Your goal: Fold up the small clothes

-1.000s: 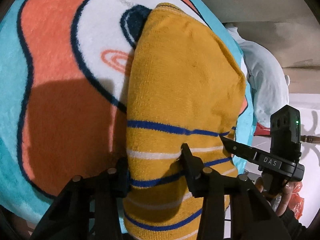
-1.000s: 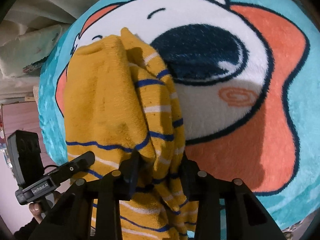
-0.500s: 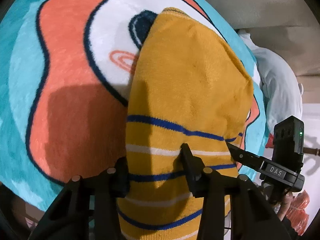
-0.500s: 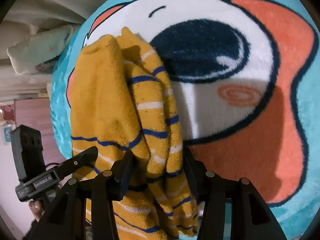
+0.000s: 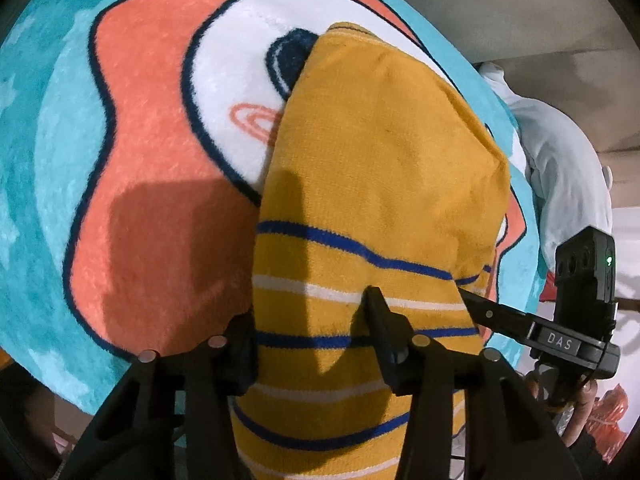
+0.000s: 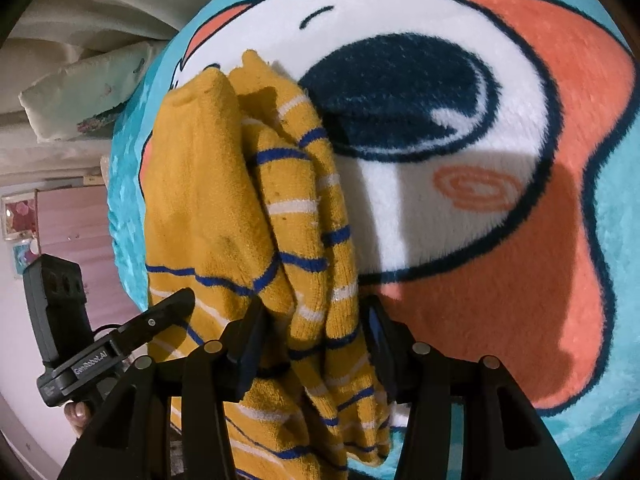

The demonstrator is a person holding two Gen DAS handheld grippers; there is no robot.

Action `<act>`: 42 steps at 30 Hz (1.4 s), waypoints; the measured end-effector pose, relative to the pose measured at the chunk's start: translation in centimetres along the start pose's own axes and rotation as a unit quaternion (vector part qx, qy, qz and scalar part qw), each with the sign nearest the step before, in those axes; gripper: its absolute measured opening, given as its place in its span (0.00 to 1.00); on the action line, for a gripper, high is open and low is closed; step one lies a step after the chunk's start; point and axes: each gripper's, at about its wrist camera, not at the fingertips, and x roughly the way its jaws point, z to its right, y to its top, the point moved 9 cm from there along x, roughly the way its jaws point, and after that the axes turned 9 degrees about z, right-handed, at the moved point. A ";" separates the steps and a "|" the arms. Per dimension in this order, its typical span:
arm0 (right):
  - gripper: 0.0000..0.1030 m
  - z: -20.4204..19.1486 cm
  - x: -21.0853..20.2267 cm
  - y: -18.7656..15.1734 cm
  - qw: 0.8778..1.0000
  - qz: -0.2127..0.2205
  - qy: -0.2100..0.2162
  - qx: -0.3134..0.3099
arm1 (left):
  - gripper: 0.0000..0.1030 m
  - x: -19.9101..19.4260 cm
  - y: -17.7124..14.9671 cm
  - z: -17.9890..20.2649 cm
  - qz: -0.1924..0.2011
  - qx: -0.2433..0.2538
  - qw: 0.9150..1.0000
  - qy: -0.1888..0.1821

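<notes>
Over the cartoon blanket [image 5: 152, 208], left gripper [image 5: 312, 332] clamps the yellow striped garment [image 5: 380, 184]. Right gripper [image 6: 312, 332], jaws just eased wider, holds bunched folds; the garment's lower edge is cut off.

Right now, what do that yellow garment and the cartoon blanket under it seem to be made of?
The garment looks like knitted cotton or a blend: a fine looped, matte surface with blue and white stripes worked in. The blanket looks like plush synthetic fleece: short fuzzy pile, fibres standing up along the printed outlines. Neither fibre can be told for sure.
</notes>
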 end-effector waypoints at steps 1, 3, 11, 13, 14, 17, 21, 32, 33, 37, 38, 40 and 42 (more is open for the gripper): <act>0.37 -0.6 0.0 -0.1 1.000 0.000 0.004 -0.005 | 0.35 0.0 0.0 0.1 -0.002 0.003 1.000 -0.003; 0.30 -1.5 -0.1 -0.1 0.999 0.009 -0.010 -0.032 | 0.25 -0.8 0.3 0.4 0.004 0.011 1.000 -0.016; 0.19 -3.5 -2.1 -0.2 0.996 0.056 0.002 -0.063 | 0.21 -3.8 1.2 1.2 0.018 0.004 0.999 -0.050; 0.19 -4.4 -3.2 0.1 0.995 0.074 0.020 -0.066 | 0.21 -5.1 2.0 1.7 0.021 0.007 0.998 -0.062; 0.19 -4.8 -3.6 0.4 0.995 0.078 0.025 -0.061 | 0.21 -5.9 2.8 2.0 0.022 0.013 0.997 -0.067; 0.19 -6.2 -4.5 1.9 0.993 0.094 0.048 -0.049 | 0.21 -7.6 5.8 2.3 0.029 0.032 0.997 -0.069; 0.19 -8.8 -4.8 5.6 0.990 0.118 0.066 -0.033 | 0.21 -8.6 10.7 2.0 0.045 0.039 0.995 -0.080; 0.23 -8.7 2.2 13.1 0.992 0.119 -0.027 -0.006 | 0.46 0.0 17.6 -3.8 0.009 0.080 0.997 0.006; 0.31 -8.6 3.0 13.0 0.994 0.106 -0.023 -0.004 | 0.53 0.1 17.6 -4.7 0.010 0.073 0.997 0.014; 0.52 -7.9 1.2 11.6 0.994 0.102 -0.001 0.033 | 0.68 -3.8 16.4 -6.5 0.030 0.058 0.997 -0.034; 0.60 -8.0 0.3 10.7 0.994 0.106 0.000 0.033 | 0.73 -4.8 15.7 -7.2 0.034 0.053 0.997 -0.038; 0.73 -8.2 -1.0 8.6 0.993 0.106 0.010 0.046 | 0.73 -6.0 14.2 -8.1 0.036 0.053 0.997 -0.048; 0.73 -8.5 -1.6 6.5 0.994 0.105 0.010 0.036 | 0.73 -6.2 12.0 -9.0 0.034 0.051 0.997 -0.046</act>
